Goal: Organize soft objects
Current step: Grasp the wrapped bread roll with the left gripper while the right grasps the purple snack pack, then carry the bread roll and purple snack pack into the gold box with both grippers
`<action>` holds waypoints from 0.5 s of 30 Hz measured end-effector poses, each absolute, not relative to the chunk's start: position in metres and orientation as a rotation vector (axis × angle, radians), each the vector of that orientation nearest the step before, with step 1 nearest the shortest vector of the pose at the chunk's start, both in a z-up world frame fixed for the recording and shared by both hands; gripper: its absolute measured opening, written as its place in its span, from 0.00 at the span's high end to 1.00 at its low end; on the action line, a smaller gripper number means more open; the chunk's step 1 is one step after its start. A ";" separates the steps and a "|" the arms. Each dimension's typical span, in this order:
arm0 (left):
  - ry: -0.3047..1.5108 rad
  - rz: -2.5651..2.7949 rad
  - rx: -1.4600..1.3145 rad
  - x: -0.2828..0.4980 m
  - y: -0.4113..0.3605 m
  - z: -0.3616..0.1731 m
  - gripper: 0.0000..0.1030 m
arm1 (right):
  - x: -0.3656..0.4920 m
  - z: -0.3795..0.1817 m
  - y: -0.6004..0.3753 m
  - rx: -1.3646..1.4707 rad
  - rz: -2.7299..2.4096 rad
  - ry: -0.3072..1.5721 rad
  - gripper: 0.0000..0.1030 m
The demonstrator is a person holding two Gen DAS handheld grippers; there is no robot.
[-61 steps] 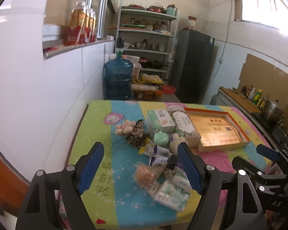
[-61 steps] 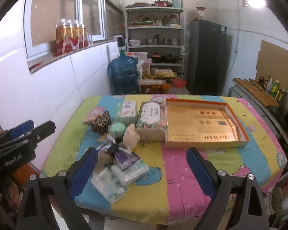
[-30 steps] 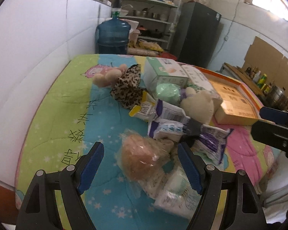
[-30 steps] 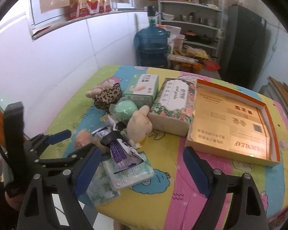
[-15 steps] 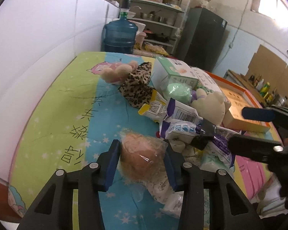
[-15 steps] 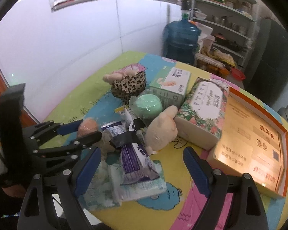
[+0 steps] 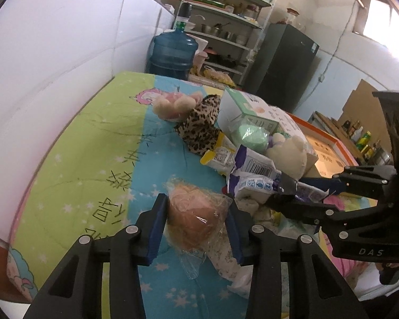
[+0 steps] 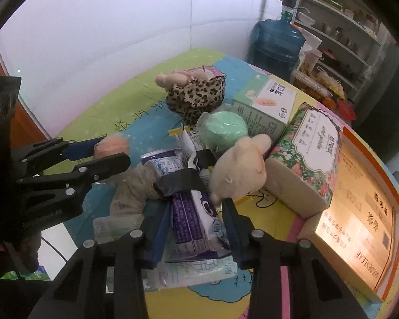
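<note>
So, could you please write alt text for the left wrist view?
The left gripper pinches a peach ball in clear wrap on a colourful tablecloth. Beside it, the right gripper closes around a purple-and-white packet in a pile of soft goods.

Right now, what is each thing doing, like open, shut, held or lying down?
Left gripper: shut on peach ball in clear wrap.
Right gripper: closing around purple-and-white packet.
Flat orange-rimmed cardboard box: open.
Cream plush toy: lying on pile.
</note>
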State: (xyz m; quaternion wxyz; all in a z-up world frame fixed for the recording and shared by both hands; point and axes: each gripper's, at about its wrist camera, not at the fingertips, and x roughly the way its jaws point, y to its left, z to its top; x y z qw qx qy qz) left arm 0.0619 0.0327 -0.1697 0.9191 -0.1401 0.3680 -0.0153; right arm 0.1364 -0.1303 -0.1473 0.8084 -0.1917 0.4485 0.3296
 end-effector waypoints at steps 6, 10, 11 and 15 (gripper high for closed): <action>0.718 -0.027 -0.278 0.058 0.038 -0.152 0.59 | 0.137 -0.134 -0.140 -0.323 0.731 0.947 0.62; 0.691 -0.032 -0.275 0.055 0.042 -0.140 0.59 | 0.130 -0.120 -0.140 -0.278 0.733 0.919 0.62; 0.685 -0.036 -0.276 0.053 0.042 -0.137 0.59 | 0.129 -0.117 -0.140 -0.270 0.729 0.911 0.62; 0.665 -0.055 -0.266 0.049 0.044 -0.125 0.59 | 0.126 -0.102 -0.141 -0.231 0.701 0.875 0.62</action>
